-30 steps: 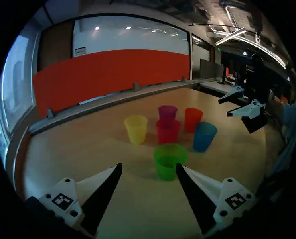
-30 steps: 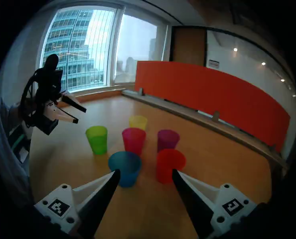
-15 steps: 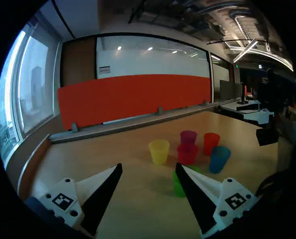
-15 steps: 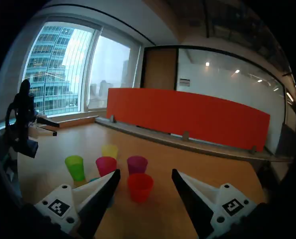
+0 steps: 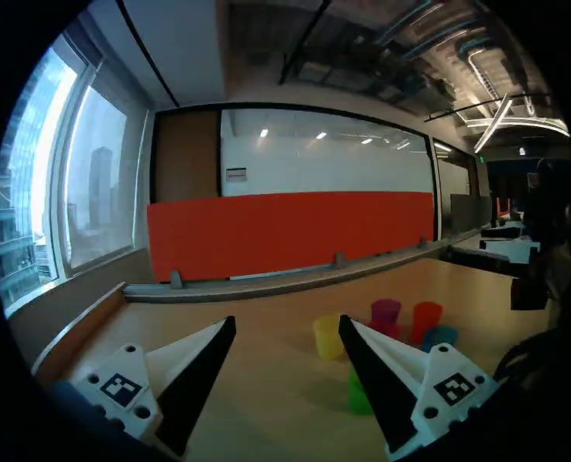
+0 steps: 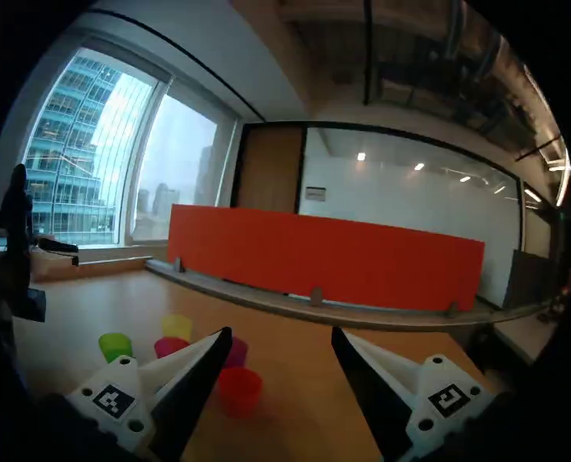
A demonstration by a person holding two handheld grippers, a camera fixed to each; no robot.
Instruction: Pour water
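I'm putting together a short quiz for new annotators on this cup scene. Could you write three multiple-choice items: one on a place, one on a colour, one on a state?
1. Where does the red cup stand?
A. on a window ledge
B. on the table, just ahead of the right gripper
C. on the floor

2. What colour is the long panel behind the table?
A. orange-red
B. blue
C. white

3. How is the left gripper?
A. shut on a cup
B. shut on nothing
C. open, holding nothing

Answers:
1 B: in the right gripper view the cup sits on the wooden top, low beside that gripper.
2 A: the panel shows as an orange-red band in both views.
3 C: in the left gripper view its fingers stand wide apart and grip nothing.
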